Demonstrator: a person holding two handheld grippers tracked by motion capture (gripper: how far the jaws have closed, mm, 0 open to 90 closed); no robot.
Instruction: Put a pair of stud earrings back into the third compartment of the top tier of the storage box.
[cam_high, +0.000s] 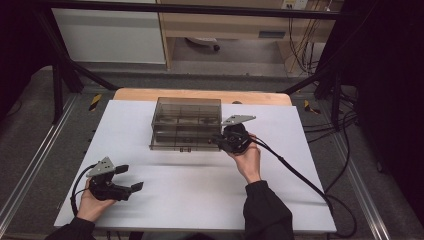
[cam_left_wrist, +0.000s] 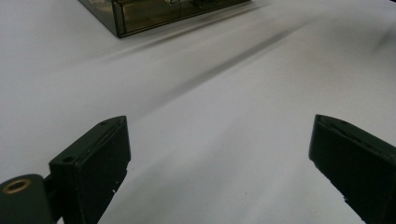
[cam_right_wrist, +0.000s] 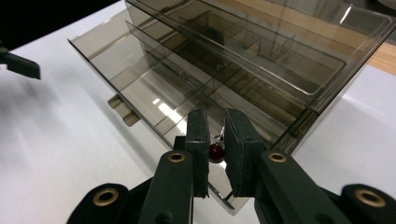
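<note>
A smoky see-through drawer box (cam_high: 186, 122) stands at the back middle of the white table (cam_high: 200, 190). My right gripper (cam_high: 218, 140) is at the box's front right corner, held by a hand. In the right gripper view its jaws (cam_right_wrist: 215, 119) are nearly together, shut on a small dark red bead (cam_right_wrist: 215, 152), and they point at the lower drawer front (cam_right_wrist: 154, 102). My left gripper (cam_high: 129, 178) rests low at the table's front left, open, with only bare table between its fingers (cam_left_wrist: 219, 123). The box's corner (cam_left_wrist: 149, 11) shows far ahead of it.
A wooden tabletop edge (cam_high: 200, 95) runs behind the white sheet. Black frame legs (cam_high: 57, 90) stand at the back left and right. The right gripper's cable (cam_high: 295, 172) trails across the table's right side. One left gripper jaw (cam_right_wrist: 18, 65) shows at the far left.
</note>
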